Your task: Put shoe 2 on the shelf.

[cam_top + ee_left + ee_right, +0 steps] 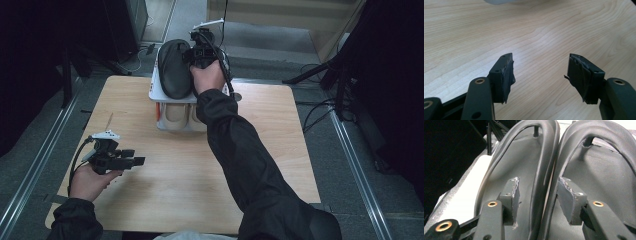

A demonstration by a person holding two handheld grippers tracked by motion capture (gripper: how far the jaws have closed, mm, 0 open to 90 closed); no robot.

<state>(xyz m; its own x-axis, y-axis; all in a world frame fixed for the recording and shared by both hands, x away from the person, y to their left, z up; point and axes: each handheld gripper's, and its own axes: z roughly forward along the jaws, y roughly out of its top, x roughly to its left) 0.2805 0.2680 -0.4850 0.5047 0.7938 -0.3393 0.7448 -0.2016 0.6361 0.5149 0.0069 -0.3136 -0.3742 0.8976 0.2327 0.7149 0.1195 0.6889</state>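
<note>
The right gripper [537, 192] is held over a pair of black slippers [174, 67] on top of a white rack [156, 90] at the table's [260, 130] far edge; its jaws are apart, straddling the two adjoining inner straps. The right slipper is largely hidden by the hand in the high view. Beige slippers [175, 116] are partly seen on the shelf below. The left gripper [540, 75] is held low over bare wood, jaws apart and empty.

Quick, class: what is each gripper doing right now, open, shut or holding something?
Left gripper: open, holding nothing, above the wooden table.
Right gripper: open, jaws either side of the touching edges of two black slippers, not gripping.
</note>
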